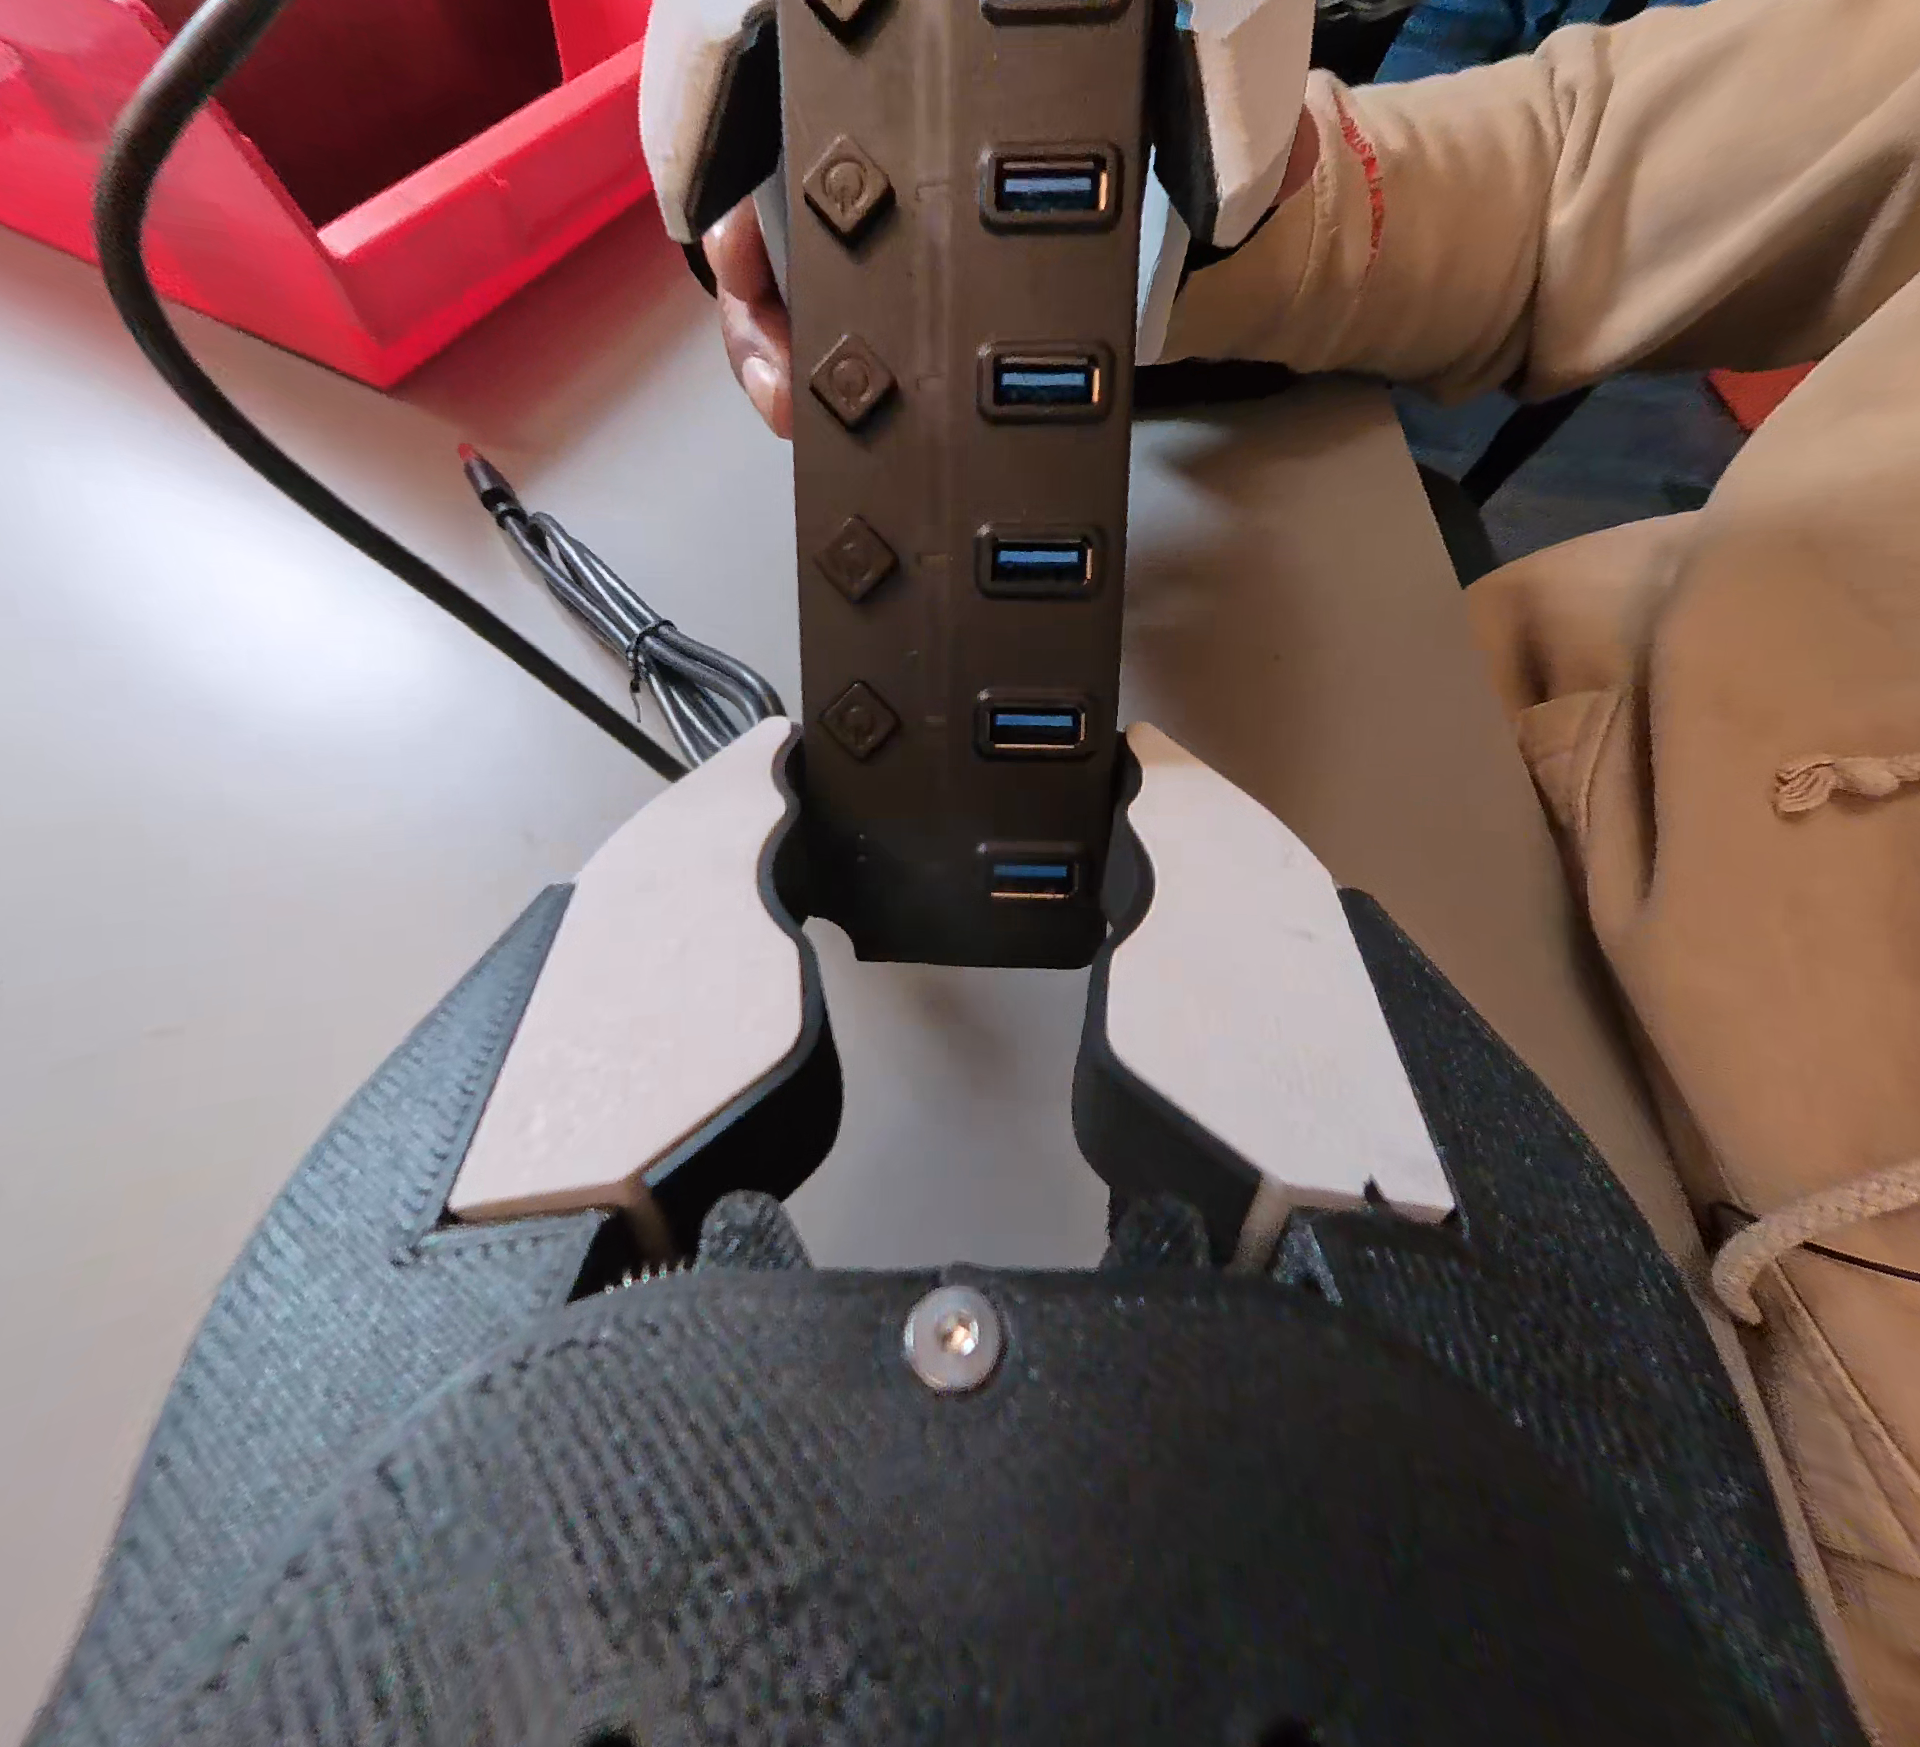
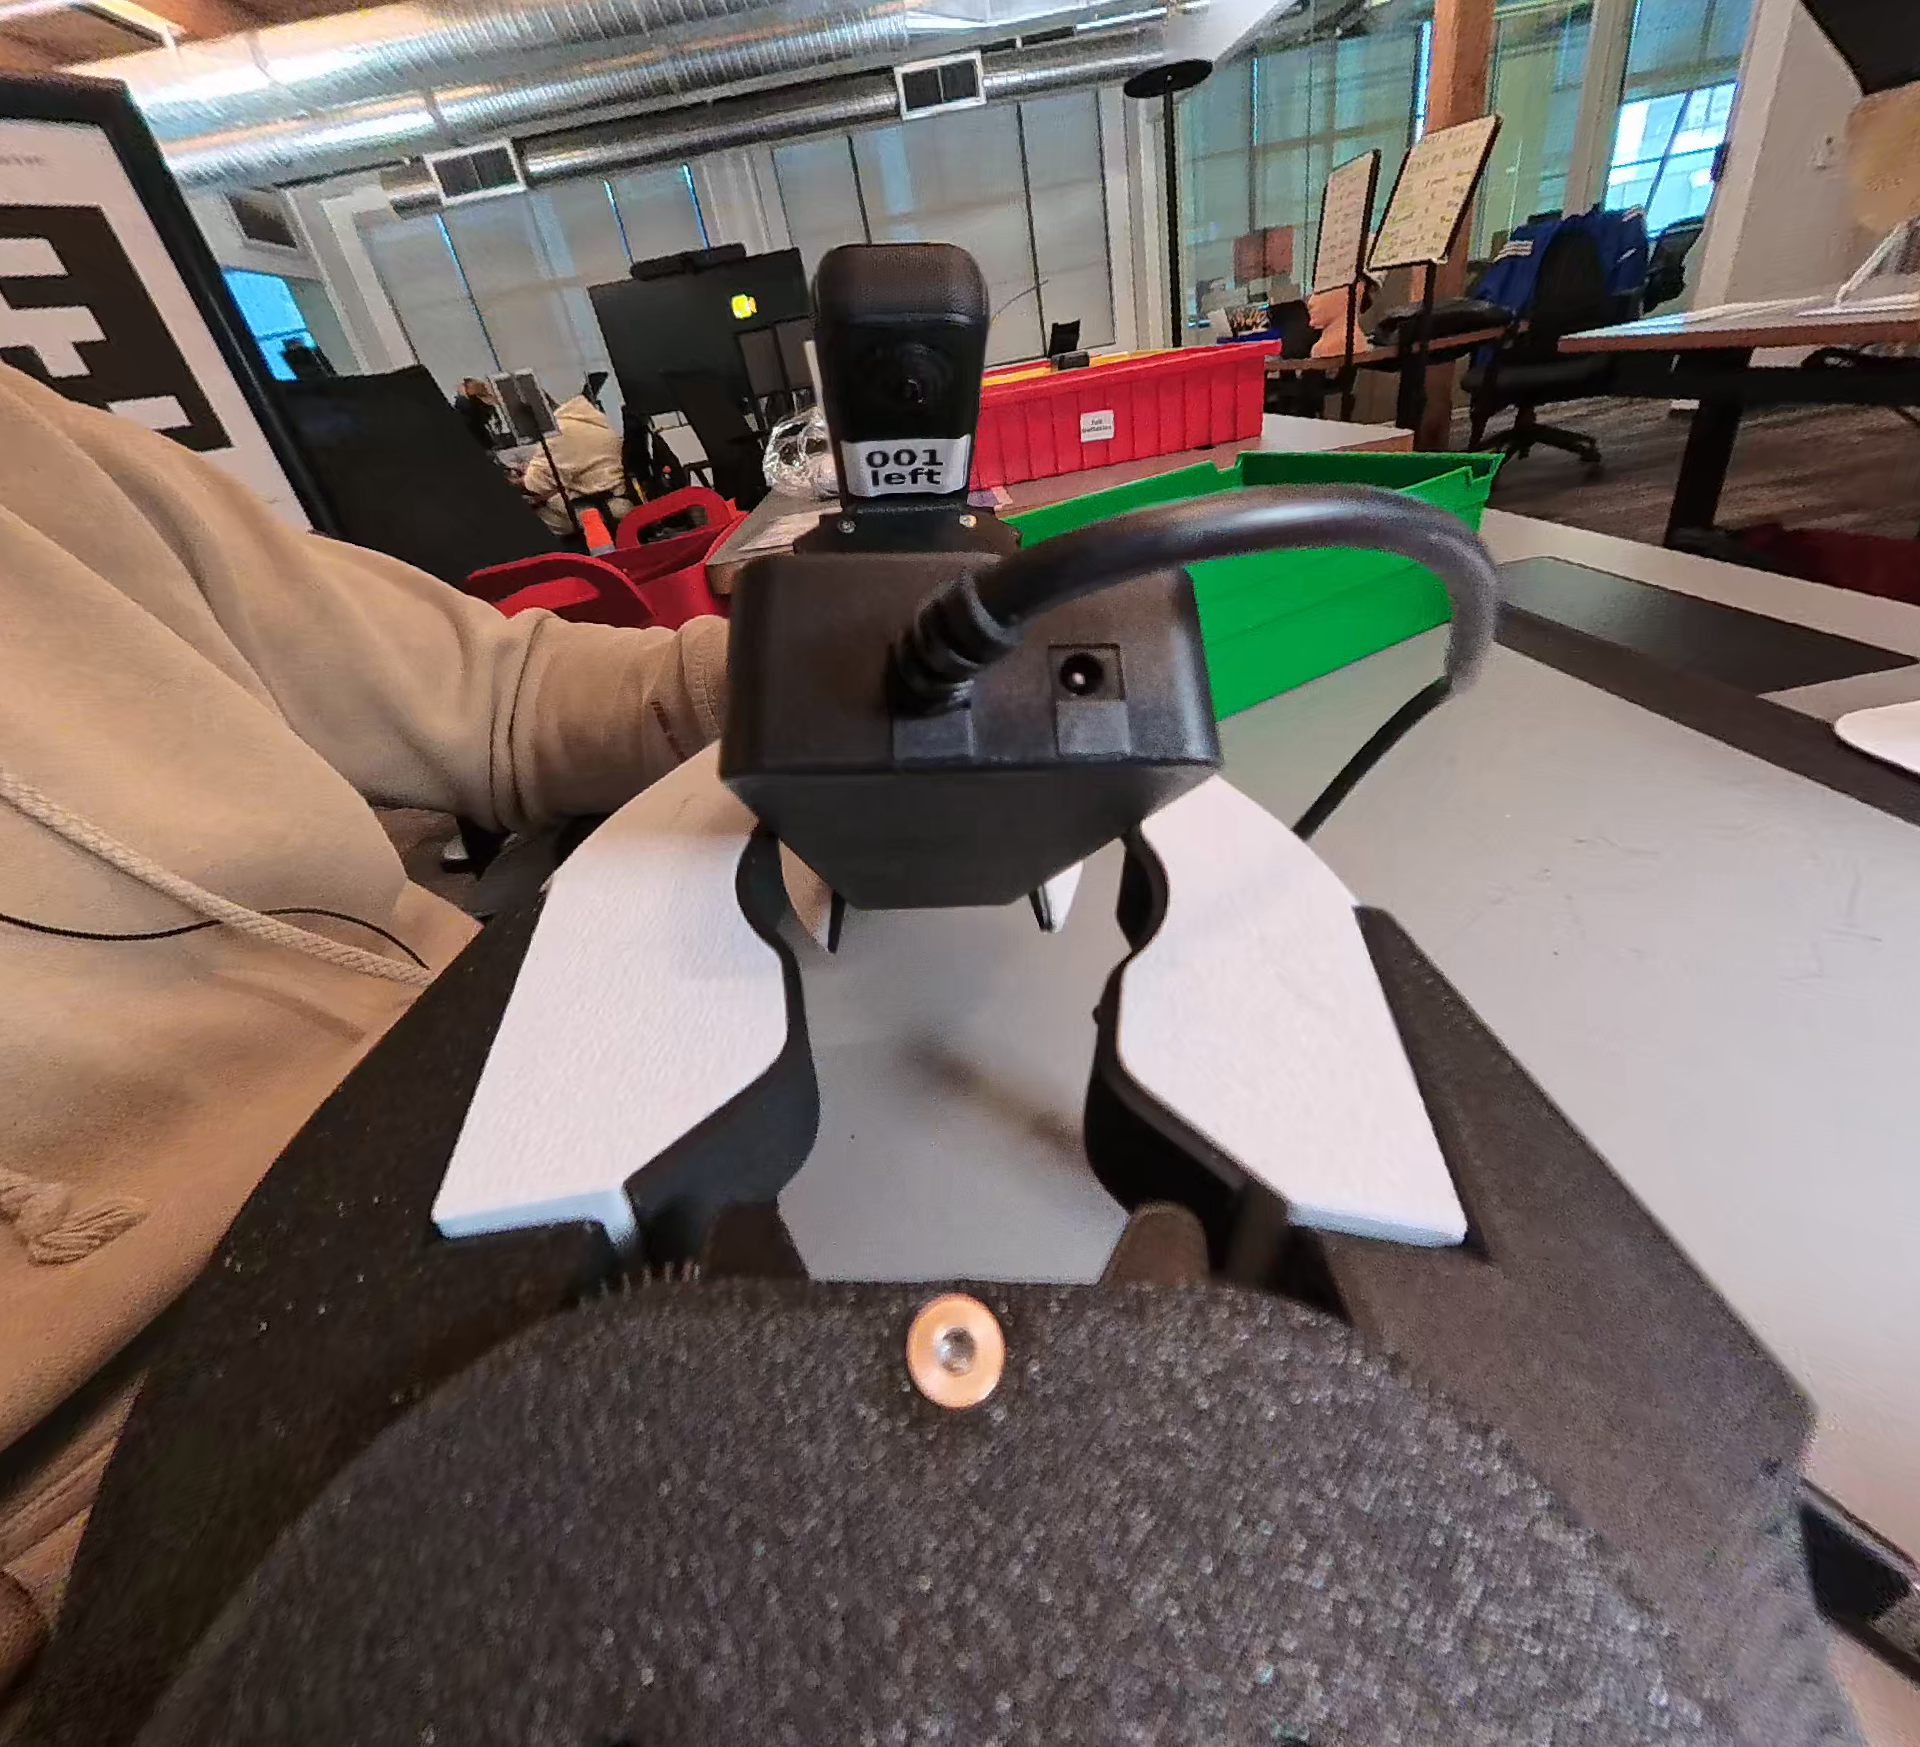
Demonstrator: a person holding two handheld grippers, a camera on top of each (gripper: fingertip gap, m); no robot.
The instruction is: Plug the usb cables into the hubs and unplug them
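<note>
A long dark USB hub [image 1: 951,409] with a row of blue ports and a row of buttons is held above the grey table [image 1: 208,866]. The ports that show are empty. My left gripper [image 1: 961,762] is shut on its near end. My right gripper [image 1: 966,87] is shut on its far end, from the opposite side. In the right wrist view, the right gripper [image 2: 951,856] clasps the hub's end [image 2: 966,762], which has a socket and a thick black cable [image 2: 1247,523]. The left gripper's camera [image 2: 899,367] rises behind the hub.
A bundled thin black cable with a red-tipped plug [image 1: 623,617] lies on the table, left of the hub. A red bin [image 1: 416,139] stands at the far left. A green bin [image 2: 1330,575] is beyond the hub. A person's beige sleeve [image 1: 1558,191] and the table edge are at right.
</note>
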